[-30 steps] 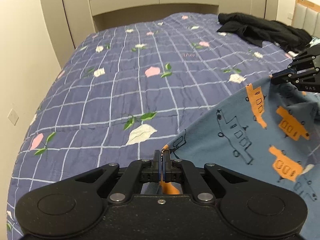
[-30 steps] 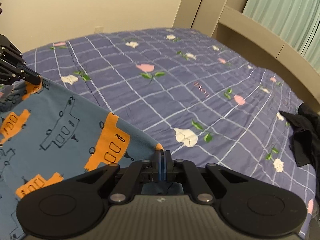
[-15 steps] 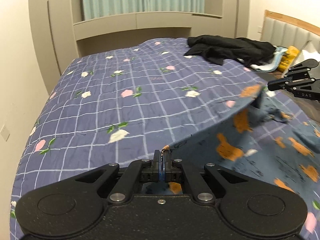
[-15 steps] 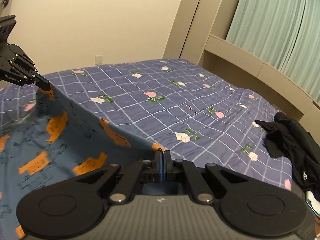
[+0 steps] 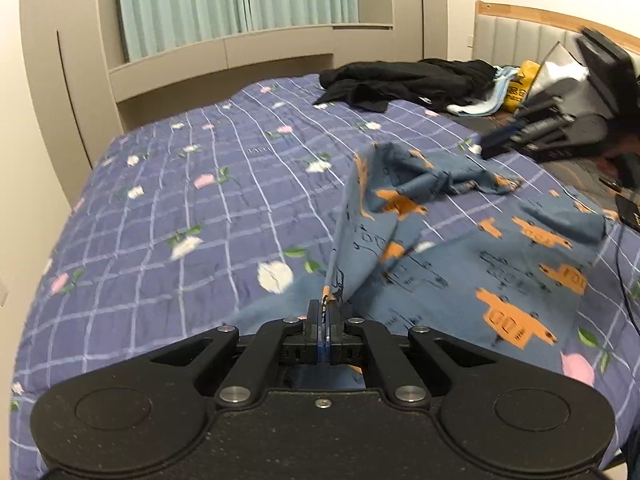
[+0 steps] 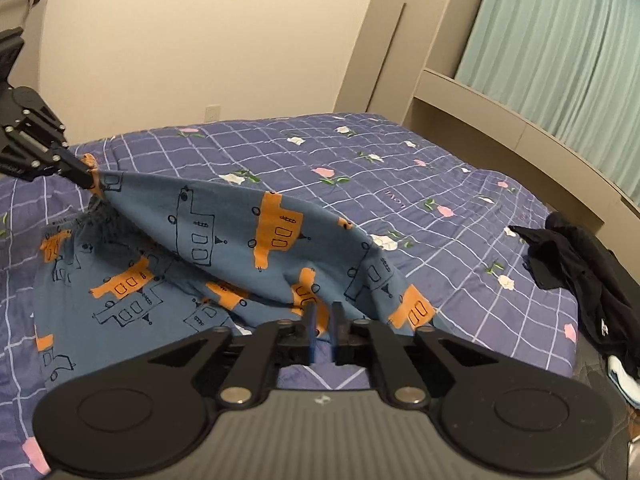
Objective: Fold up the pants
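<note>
The blue pants (image 5: 460, 248) with orange and black truck prints lie rumpled on the bed. My left gripper (image 5: 324, 308) is shut on a corner of the pants and holds it up; in the right wrist view it (image 6: 80, 174) shows at the far left with the cloth (image 6: 224, 232) stretched from it. My right gripper (image 6: 325, 312) has its jaws slightly apart with no cloth between them, just above the fallen edge of the pants. In the left wrist view it (image 5: 496, 142) is blurred at the right, clear of the cloth.
The bed (image 5: 180, 208) has a purple checked cover with flower prints. A heap of black clothes (image 5: 408, 82) lies near the headboard (image 5: 520, 36), also in the right wrist view (image 6: 588, 264). A yellow packet (image 5: 520, 92) sits by the pillows. Walls and curtains surround the bed.
The right gripper opened and let go of the pants corner, which dropped to the bed. The left gripper keeps its hold. Both views lifted and tilted up.
</note>
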A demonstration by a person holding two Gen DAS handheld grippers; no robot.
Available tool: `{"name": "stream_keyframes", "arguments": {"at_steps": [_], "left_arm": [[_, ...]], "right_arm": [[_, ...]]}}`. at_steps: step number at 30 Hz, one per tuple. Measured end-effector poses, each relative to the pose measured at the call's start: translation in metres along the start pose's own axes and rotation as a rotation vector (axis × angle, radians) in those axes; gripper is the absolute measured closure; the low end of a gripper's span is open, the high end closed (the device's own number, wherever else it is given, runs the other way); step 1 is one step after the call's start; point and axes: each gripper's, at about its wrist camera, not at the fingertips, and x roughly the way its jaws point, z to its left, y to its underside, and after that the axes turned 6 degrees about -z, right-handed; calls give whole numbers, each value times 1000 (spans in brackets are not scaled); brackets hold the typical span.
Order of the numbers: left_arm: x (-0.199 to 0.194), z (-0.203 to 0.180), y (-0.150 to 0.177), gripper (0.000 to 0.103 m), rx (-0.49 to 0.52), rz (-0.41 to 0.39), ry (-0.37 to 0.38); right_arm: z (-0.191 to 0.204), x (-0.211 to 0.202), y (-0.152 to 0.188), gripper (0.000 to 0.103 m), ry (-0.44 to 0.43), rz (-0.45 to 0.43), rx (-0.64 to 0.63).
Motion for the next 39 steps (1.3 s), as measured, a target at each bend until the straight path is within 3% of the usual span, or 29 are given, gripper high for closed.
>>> {"name": "stream_keyframes", "arguments": {"at_steps": [4, 8, 19, 27, 30, 32, 33, 39], "left_arm": [[3, -5, 20, 103, -12, 16, 4], [6, -6, 36, 103, -36, 12, 3], [10, -5, 48, 103, -24, -10, 10], [8, -7, 48, 103, -7, -22, 17], [8, -9, 48, 103, 0, -19, 13], [8, -11, 48, 103, 7, -19, 9], [7, -11, 48, 103, 14, -19, 6], [5, -13, 49, 103, 19, -26, 0]], "right_arm": [[3, 21, -9, 66, -39, 17, -60], [11, 48, -26, 55, -101, 35, -193], [62, 125, -65, 48, -279, 151, -629], [82, 151, -60, 55, -311, 206, -747], [85, 157, -57, 64, -305, 215, -770], [85, 160, -56, 88, -296, 223, -772], [85, 162, -55, 92, -285, 225, -772], [80, 139, -49, 100, -251, 201, -745]]}}
